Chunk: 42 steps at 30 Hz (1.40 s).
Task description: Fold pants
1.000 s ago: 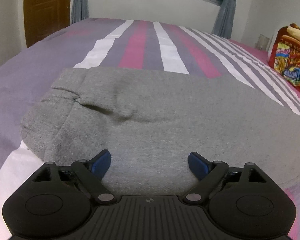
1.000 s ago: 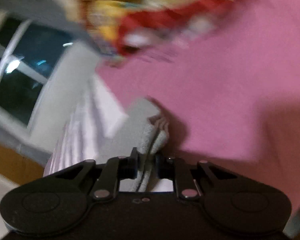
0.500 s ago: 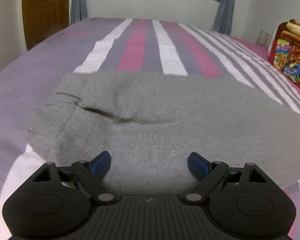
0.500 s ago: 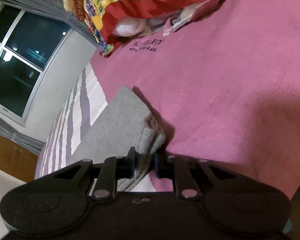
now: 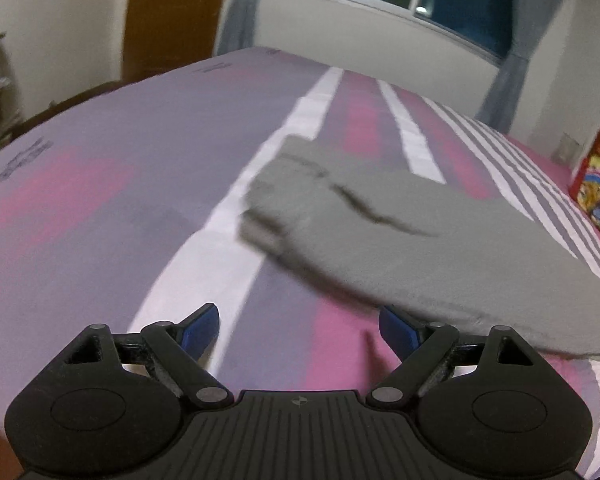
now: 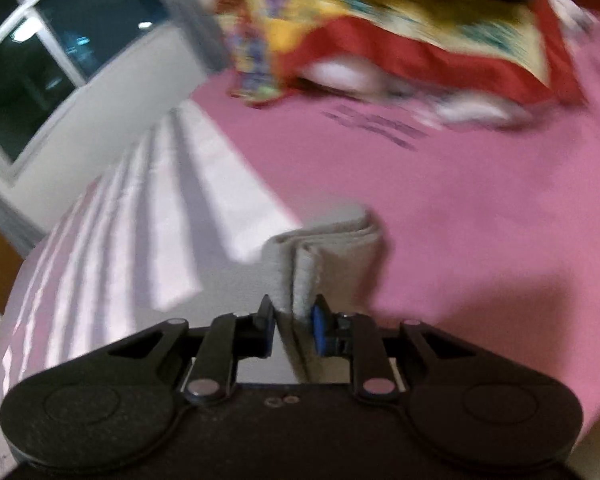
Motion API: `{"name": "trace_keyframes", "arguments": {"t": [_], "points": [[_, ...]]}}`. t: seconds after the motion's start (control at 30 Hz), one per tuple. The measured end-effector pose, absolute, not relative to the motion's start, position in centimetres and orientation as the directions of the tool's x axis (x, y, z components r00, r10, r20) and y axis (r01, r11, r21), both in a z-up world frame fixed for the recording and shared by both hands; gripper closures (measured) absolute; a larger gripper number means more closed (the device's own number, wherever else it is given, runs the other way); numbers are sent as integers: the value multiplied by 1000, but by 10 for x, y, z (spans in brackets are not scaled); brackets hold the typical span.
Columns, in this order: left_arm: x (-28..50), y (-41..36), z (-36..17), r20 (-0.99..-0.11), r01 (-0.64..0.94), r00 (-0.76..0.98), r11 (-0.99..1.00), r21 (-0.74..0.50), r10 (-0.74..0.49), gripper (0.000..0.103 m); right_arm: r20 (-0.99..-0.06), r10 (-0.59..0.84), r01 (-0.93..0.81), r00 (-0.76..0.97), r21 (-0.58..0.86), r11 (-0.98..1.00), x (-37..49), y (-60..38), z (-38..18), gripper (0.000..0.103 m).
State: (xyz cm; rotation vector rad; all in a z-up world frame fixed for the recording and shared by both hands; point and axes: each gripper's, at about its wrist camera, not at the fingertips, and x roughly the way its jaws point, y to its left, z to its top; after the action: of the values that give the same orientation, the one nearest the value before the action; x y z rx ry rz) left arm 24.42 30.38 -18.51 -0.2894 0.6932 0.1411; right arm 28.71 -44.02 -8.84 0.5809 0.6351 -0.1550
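Right gripper pinches the bunched hem of the grey sweatpants, its jaws opening; left gripper is spread, empty, beside them on the striped bedspread. Soft, floppy fleece probably sags: grip thick edges.

Dim indoor light, motion blur, fisheye-warped edges, dark corners
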Motion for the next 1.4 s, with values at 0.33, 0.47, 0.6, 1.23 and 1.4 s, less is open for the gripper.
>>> {"name": "trace_keyframes", "arguments": {"t": [0.33, 0.47, 0.6, 1.23, 1.4], "points": [[217, 330, -202, -617, -237, 787, 921, -310, -5, 15, -540, 386, -172, 749, 403, 899, 382, -221, -39, 85], [206, 340, -200, -612, -236, 791, 919, -317, -8, 15, -591, 501, -361, 632, 346, 866, 379, -147, -71, 86], [190, 352, -199, -612, -253, 791, 915, -313, 10, 15, -624, 504, -518, 597, 180, 836, 345, -109, -95, 86], [180, 331, -211, -627, -250, 779, 914, -321, -7, 14, -686, 481, -693, 546, -47, 720, 279, -54, -109, 35], [187, 316, -205, -621, -208, 782, 915, -346, -57, 14, -589, 520, -639, 619, 7, 769, 258, -74, -98, 83]]}}
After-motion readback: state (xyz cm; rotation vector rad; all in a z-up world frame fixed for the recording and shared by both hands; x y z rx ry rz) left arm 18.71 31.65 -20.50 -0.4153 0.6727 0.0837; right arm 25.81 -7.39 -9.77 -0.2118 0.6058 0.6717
